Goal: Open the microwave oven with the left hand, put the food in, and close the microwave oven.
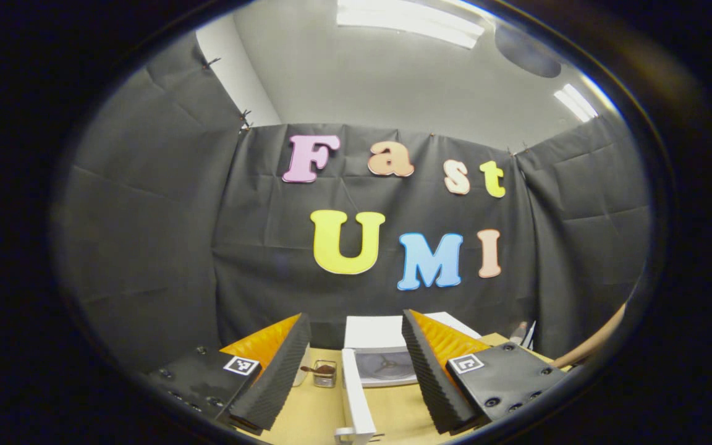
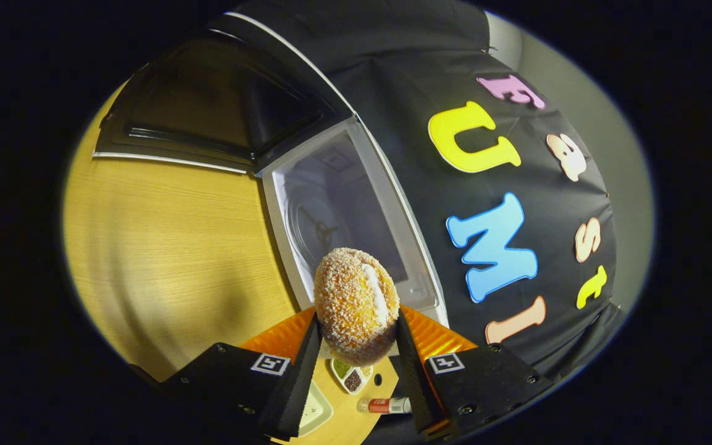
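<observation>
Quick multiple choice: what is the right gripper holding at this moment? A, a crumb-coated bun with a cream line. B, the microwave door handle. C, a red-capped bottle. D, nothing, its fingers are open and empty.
A: in the right gripper view, both fingers of the right gripper press on the sides of the crumb-coated bun, held in front of the open microwave.

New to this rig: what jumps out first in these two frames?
The crumb-coated bun stands out in the right gripper view, pinched between the right hand-held gripper fingers in front of the open microwave cavity. The dark microwave door is swung wide over the wooden table. In the left gripper view, the left hand-held gripper is open and empty, facing the microwave.
</observation>
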Action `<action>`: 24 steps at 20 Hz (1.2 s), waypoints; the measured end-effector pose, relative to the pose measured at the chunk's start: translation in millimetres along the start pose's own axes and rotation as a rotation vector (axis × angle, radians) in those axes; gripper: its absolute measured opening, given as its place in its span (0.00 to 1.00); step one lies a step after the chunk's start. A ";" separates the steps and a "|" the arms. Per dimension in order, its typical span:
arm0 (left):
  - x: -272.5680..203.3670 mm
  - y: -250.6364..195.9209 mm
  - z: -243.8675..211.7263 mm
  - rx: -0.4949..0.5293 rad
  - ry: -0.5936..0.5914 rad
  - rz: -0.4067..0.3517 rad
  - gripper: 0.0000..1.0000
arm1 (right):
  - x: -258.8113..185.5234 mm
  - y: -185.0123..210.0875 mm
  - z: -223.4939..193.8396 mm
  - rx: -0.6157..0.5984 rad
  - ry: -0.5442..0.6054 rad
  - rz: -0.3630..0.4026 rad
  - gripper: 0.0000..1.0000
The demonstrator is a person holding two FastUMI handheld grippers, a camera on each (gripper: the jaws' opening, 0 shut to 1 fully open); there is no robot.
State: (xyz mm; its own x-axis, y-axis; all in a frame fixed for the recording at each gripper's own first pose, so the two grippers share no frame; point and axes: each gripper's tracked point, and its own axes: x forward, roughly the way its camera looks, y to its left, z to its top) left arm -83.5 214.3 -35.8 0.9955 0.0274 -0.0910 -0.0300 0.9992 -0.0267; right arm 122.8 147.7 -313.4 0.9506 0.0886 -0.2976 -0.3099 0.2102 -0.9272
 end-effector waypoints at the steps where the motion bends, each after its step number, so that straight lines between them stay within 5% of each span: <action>1: -0.6 0.8 -2.1 0.010 0.007 0.018 0.93 | 7.9 0.8 0.7 -0.022 -0.008 -0.008 0.67; 10: -24.7 5.3 -8.2 0.015 0.066 0.157 0.93 | 97.6 21.1 21.4 -0.164 -0.052 -0.024 0.67; 24: -22.9 -0.6 -20.8 0.057 0.147 0.224 0.96 | 194.4 31.5 55.2 -0.272 -0.113 -0.045 0.66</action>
State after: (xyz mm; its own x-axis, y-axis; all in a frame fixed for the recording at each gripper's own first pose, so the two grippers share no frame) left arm -108.1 212.5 -54.5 0.9407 0.2475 -0.2322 -0.2386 0.9689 0.0660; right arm 296.7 225.3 -387.9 0.9503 0.1960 -0.2418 -0.2364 -0.0508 -0.9703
